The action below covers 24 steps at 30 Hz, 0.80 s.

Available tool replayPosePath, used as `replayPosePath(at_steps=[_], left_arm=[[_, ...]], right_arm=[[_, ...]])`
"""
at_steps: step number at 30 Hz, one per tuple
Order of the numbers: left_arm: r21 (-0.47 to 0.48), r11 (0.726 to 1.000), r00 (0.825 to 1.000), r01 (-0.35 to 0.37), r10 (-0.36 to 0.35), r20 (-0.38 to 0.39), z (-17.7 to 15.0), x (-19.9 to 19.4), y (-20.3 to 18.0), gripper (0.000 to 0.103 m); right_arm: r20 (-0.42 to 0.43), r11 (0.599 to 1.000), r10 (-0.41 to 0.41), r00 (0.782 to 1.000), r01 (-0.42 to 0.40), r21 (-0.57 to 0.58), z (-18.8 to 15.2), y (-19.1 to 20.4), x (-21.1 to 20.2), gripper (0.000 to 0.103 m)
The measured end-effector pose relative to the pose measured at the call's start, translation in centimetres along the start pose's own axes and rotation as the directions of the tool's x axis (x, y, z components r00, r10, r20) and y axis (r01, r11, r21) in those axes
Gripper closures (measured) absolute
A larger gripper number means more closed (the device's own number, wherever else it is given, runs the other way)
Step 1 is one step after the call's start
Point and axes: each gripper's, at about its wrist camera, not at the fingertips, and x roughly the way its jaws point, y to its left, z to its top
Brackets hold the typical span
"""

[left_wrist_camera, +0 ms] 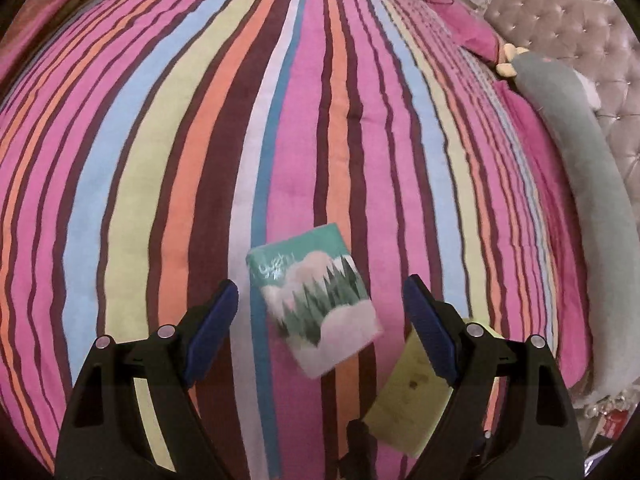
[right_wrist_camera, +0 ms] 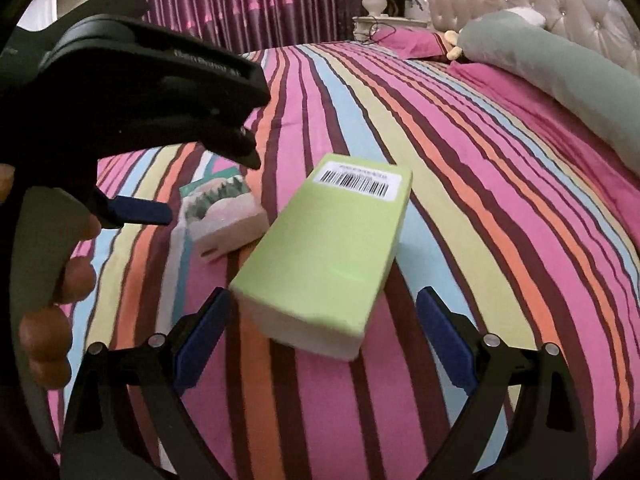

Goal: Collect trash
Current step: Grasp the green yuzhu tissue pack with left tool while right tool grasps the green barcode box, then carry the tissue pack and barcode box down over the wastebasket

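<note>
Right wrist view: green box lies flat on the bed, long axis running away up-right, right gripper wide open around its near end, holding nothing. Left gripper also wide open, empty, over the tissue pack, which is tilted diagonally; plenty of bare bedspread beyond both.

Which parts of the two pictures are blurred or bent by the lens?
Left wrist view: the green packet is smeared by motion blur, and the bedspread stripes bulge outward. Right wrist view: the lime box is soft at its near edge, its barcode sharper; dark corners frame both.
</note>
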Motion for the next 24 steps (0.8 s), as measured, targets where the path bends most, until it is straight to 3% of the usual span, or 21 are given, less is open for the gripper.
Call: replayPosePath(at_steps=[6,11,15,16,17,18,21,24], left_arm=[[-0.046,0.999,1.000,-0.019,0.018,-0.022,0.6,1.7,0.5,0.021],[-0.018,0.996,0.997,-0.083,0.083,0.005,0.2,2.0,-0.2,0.021],[0.046,0.982,0.983,-0.181,0.179,0.046,-0.7,2.2,-1.0,0.034],[0.065,0.977,0.978,-0.204,0.201,0.061,-1.0,2.1,-1.2,0.041],[0.078,0.972,0.973,-0.223,0.217,0.074,-1.2,2.0,-1.1,0.045],[0.088,0.971,0.972,-0.223,0.215,0.089,-1.5,1.8,-1.1,0.046],[0.100,0.971,0.971,-0.219,0.206,0.121,-2.1,1.3,-0.6,0.050],[0.118,0.967,0.968,-0.224,0.207,0.141,-3.0,0.7,-0.3,0.050]], right_arm=[[-0.024,0.999,-0.032,0.999,0.033,0.037,1.4,-2.2,1.8,0.014],[-0.046,0.999,-0.015,0.999,0.016,0.036,2.2,-3.3,3.1,0.014],[-0.050,1.000,-0.019,0.999,0.018,-0.012,2.5,-3.4,3.5,0.015],[-0.053,1.000,-0.019,0.998,0.018,-0.021,2.5,-3.4,3.6,0.015],[-0.055,1.000,-0.019,0.998,0.018,-0.026,2.6,-3.6,3.6,0.017],[-0.057,0.999,-0.022,0.998,0.020,-0.029,2.5,-3.7,3.6,0.031],[-0.054,0.999,-0.031,0.998,0.029,-0.033,2.4,-4.2,3.2,0.056],[-0.065,0.999,-0.002,0.998,0.000,-0.034,2.2,-4.7,2.7,0.056]])
